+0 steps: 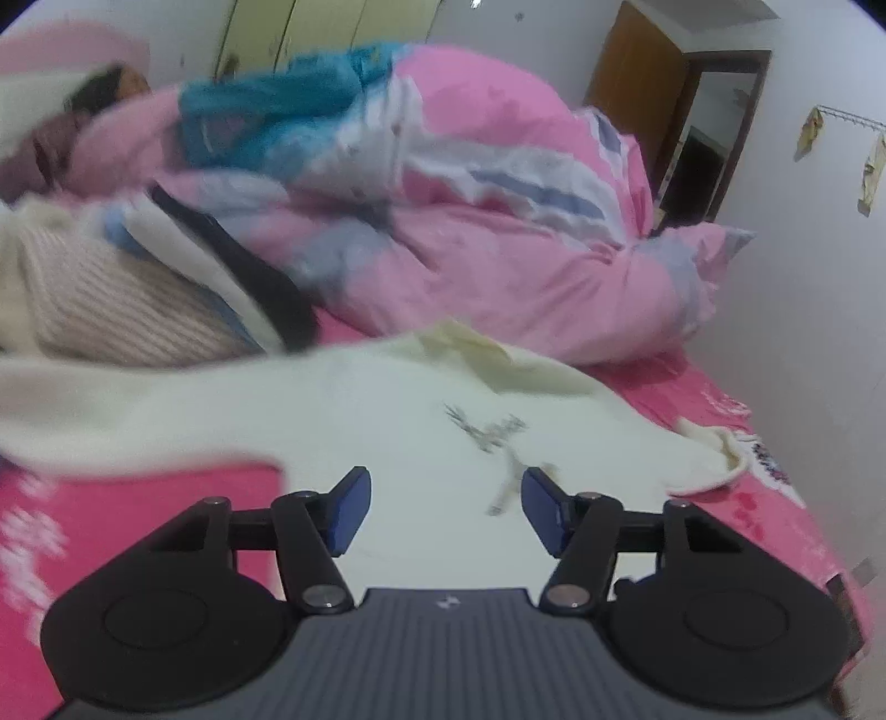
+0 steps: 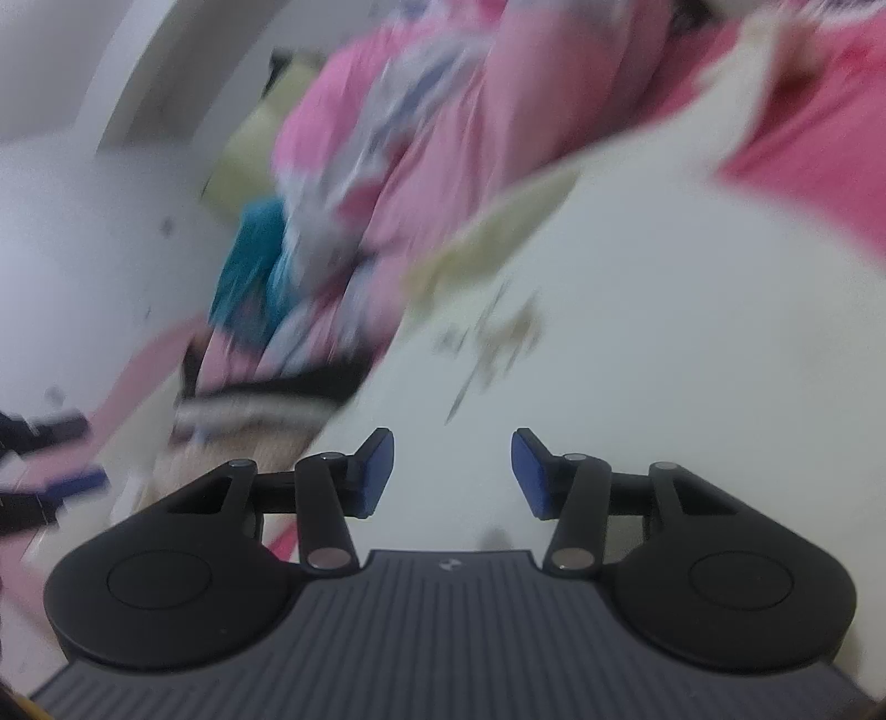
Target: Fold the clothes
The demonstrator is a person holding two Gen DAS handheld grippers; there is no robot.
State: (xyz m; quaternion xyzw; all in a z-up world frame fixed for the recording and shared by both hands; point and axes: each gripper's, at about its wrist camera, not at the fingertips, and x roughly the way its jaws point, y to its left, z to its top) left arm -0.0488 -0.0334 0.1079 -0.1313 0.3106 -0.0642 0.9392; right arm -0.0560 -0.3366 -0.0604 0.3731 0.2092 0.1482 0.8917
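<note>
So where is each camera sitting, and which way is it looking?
Left wrist: sits on the left gripper, looking along its open blue-padded fingers over the cream printed sweater on the pink bedsheet, toward the pink patterned duvet.
Right wrist: sits on the right gripper, open too, tilted and blurred, close over the same sweater.
Both share the sweater, duvet and teal cloth; no hand or sleeve shows.

You are in a home bedroom. A bed (image 1: pixel 692 387) with a pink printed sheet fills the view, a rumpled pink duvet (image 1: pixel 498 221) heaped on it beside a pile of clothes (image 1: pixel 111 299). Behind stand green wardrobe doors (image 1: pixel 310 27), a wooden door (image 1: pixel 631 83) and a wall rack (image 1: pixel 847 119) on a white wall.
</note>
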